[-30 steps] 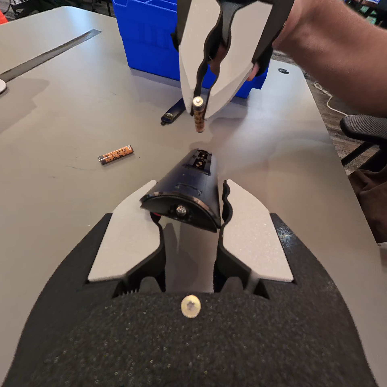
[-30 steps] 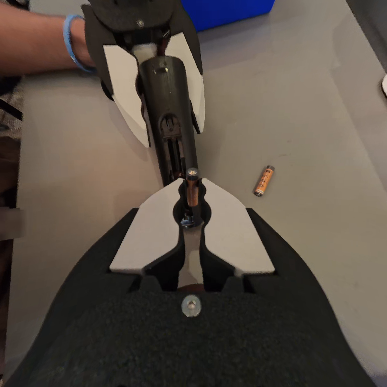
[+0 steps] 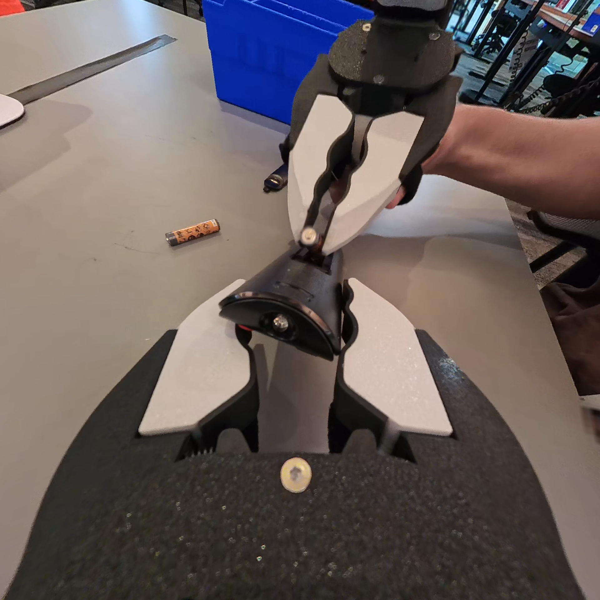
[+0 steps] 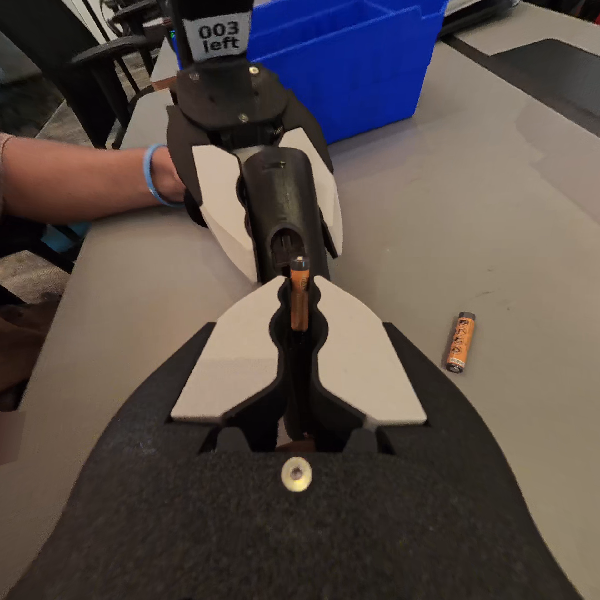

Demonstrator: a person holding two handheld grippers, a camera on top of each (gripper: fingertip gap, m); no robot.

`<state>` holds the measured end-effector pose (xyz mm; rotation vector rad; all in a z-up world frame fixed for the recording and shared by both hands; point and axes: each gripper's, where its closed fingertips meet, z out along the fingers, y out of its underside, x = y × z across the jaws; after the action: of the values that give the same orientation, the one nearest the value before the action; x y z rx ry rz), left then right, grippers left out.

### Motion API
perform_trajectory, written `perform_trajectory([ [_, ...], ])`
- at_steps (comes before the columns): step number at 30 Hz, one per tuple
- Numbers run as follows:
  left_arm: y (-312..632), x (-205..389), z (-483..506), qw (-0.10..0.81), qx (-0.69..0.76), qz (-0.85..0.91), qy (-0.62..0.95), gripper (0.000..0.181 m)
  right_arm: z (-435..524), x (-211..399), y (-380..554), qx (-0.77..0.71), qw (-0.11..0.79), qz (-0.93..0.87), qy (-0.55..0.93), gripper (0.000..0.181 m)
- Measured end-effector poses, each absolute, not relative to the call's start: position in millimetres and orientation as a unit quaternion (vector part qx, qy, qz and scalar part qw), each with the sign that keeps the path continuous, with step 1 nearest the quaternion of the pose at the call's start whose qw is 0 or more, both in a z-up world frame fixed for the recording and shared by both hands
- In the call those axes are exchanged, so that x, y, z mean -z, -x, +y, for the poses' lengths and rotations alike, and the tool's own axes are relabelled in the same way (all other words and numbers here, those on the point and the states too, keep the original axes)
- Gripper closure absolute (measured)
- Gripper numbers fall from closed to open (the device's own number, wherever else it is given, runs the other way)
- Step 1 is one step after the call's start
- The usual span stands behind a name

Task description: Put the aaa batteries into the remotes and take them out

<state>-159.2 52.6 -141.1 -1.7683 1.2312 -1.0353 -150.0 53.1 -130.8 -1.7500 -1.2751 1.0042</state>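
Gripping a black remote (image 3: 292, 302) by its end, the left hand-held gripper (image 3: 292, 311) holds it above the grey desk (image 3: 97, 162). The right hand-held gripper (image 4: 300, 282) pinches an orange battery (image 4: 298, 295) at the remote's open compartment (another battery (image 3: 192, 232) lies beside the remote).

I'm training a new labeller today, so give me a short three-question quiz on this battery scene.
1. True or false: the left claw grips the black remote.
2. What does the right claw hold? A) a pen B) an orange battery C) nothing
3. How many batteries lie loose on the grey table?

Key: 1 true. 2 B. 3 one, the spare battery, left of the remote in the left wrist view.
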Motion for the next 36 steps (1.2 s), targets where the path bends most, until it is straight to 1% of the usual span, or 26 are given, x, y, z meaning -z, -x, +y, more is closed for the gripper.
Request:
perform_trajectory([
  [6, 159, 141, 53, 0.367, 0.403, 0.477, 0.689, 0.128, 54, 130, 151, -0.422, 0.373, -0.477, 0.675, 0.171],
  [10, 159, 141, 53, 0.362, 0.408, 0.477, 0.689, 0.128, 55, 116, 157, -0.477, 0.387, -0.437, 0.657, 0.171],
  [17, 160, 141, 55, 0.357, 0.413, 0.468, 0.695, 0.128, 57, 114, 160, -0.467, 0.427, -0.433, 0.642, 0.171],
  [21, 160, 141, 55, 0.357, 0.413, 0.468, 0.695, 0.128, 57, 124, 156, -0.444, 0.411, -0.442, 0.663, 0.171],
  [26, 160, 140, 56, 0.361, 0.413, 0.466, 0.694, 0.128, 57, 129, 153, -0.449, 0.384, -0.435, 0.679, 0.171],
  [29, 161, 137, 53, 0.368, 0.420, 0.470, 0.684, 0.124, 60, 129, 153, -0.454, 0.381, -0.429, 0.682, 0.171],
  [32, 160, 136, 50, 0.374, 0.417, 0.477, 0.677, 0.114, 61, 129, 153, -0.457, 0.378, -0.424, 0.685, 0.171],
  [33, 160, 136, 50, 0.376, 0.415, 0.479, 0.676, 0.114, 62, 130, 153, -0.459, 0.376, -0.422, 0.686, 0.171],
  [34, 160, 136, 50, 0.377, 0.413, 0.480, 0.676, 0.115, 62, 129, 153, -0.460, 0.375, -0.420, 0.686, 0.171],
  [36, 160, 135, 48, 0.379, 0.415, 0.484, 0.671, 0.125, 64, 127, 152, -0.468, 0.376, -0.412, 0.686, 0.171],
])
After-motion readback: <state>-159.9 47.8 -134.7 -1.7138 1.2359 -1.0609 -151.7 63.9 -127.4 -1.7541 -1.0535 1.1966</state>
